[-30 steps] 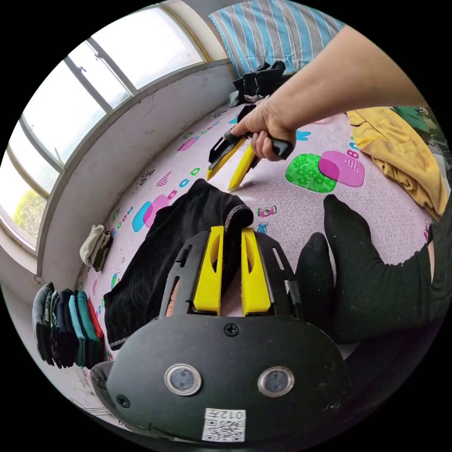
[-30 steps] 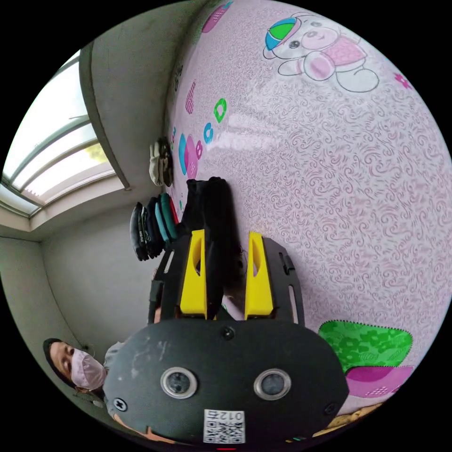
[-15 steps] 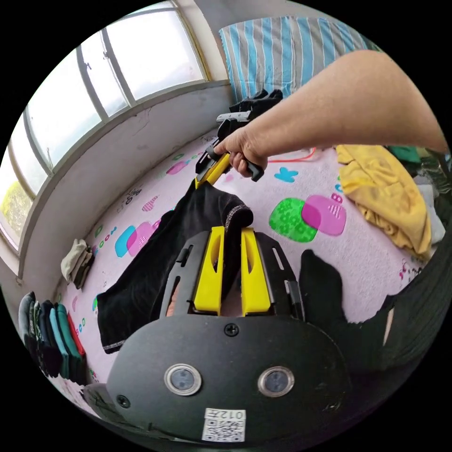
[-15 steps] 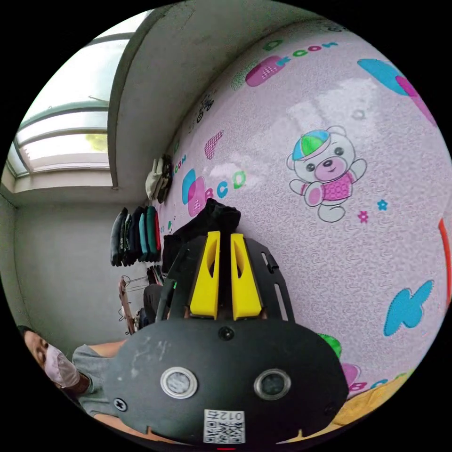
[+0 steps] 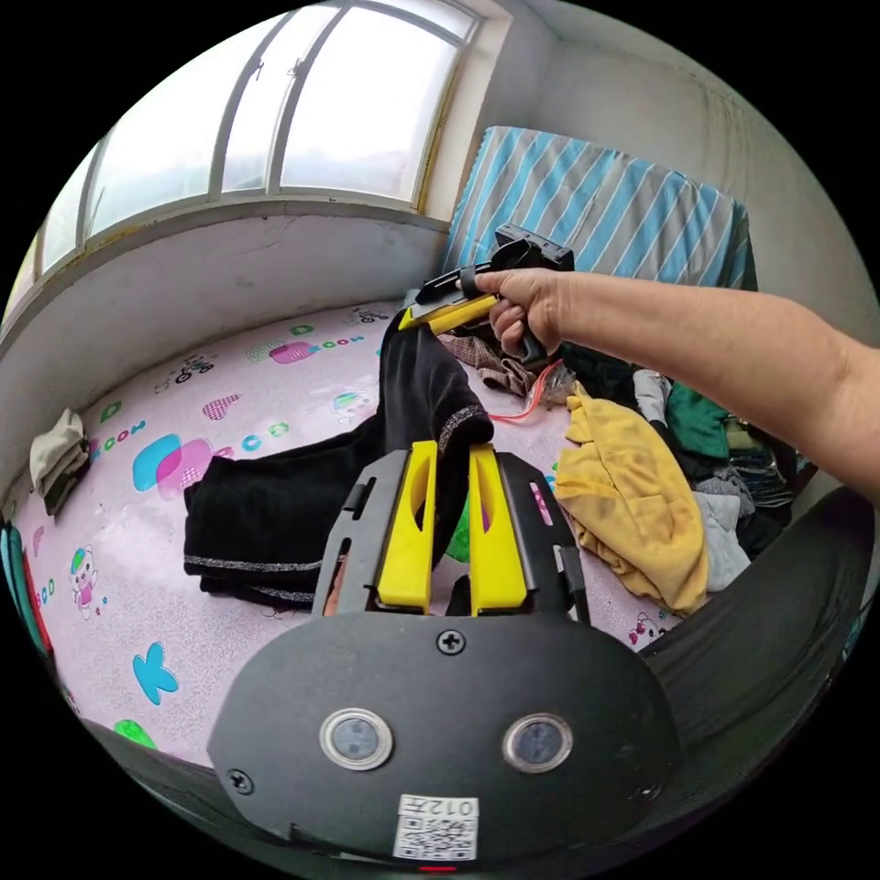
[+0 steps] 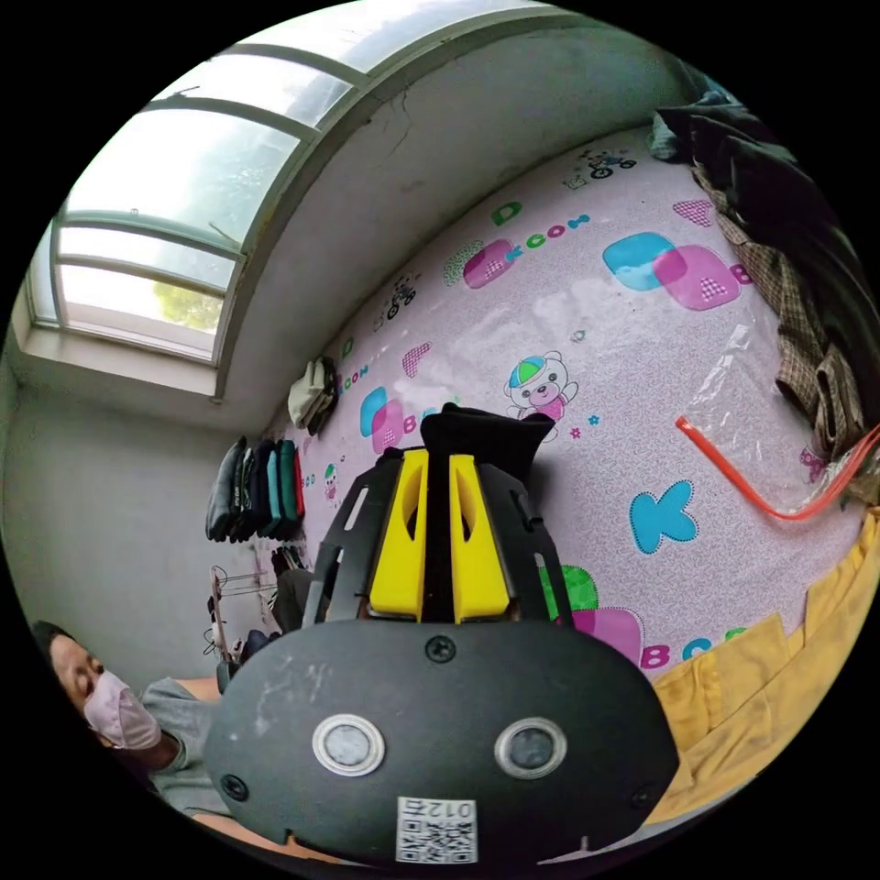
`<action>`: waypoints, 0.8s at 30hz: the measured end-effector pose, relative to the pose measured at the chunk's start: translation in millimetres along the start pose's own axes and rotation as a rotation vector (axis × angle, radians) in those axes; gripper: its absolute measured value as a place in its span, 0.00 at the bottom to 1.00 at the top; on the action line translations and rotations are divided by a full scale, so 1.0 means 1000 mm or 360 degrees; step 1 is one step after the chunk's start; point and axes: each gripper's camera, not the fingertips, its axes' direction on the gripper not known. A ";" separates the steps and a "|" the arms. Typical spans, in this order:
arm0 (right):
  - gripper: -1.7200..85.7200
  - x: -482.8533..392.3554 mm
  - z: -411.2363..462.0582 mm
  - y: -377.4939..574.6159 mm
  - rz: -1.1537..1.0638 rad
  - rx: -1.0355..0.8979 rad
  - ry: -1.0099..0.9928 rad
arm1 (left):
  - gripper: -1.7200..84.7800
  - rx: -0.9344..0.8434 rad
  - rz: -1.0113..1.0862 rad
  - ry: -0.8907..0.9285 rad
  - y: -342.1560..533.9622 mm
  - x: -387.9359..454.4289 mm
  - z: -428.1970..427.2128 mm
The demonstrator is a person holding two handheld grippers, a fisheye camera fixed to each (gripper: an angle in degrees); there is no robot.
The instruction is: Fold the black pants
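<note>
The left gripper (image 5: 451, 458) is pinching the black pants (image 5: 275, 513) at one corner of the trimmed edge, and the right gripper (image 5: 431, 316) is pinching the other corner, lifted above the pink play mat (image 5: 183, 403). The rest is lying on the mat. If either grip is too shallow, the cloth may be slipping out and the fold becoming crooked.

both views look down, sharing the pink mat (image 5: 229, 403).

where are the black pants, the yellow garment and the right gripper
black pants (image 5: 275, 513), left gripper view, on the draped leg
yellow garment (image 5: 632, 513), left gripper view, mid-cloth
right gripper (image 5: 417, 320), left gripper view, between its fingertips
</note>
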 end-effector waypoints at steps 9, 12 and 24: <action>0.06 -0.132 0.081 -0.024 -0.0198 -0.0048 0.0133 | 0.05 0.0095 -0.0521 0.0093 0.040 -0.168 -0.050; 0.06 -0.168 0.119 -0.033 -0.0226 -0.0098 0.0202 | 0.05 0.0117 -0.0684 0.0139 0.058 -0.219 -0.057; 0.06 -0.263 0.256 -0.056 -0.0304 -0.0349 0.0550 | 0.05 0.0121 -0.1172 0.0331 0.133 -0.368 -0.042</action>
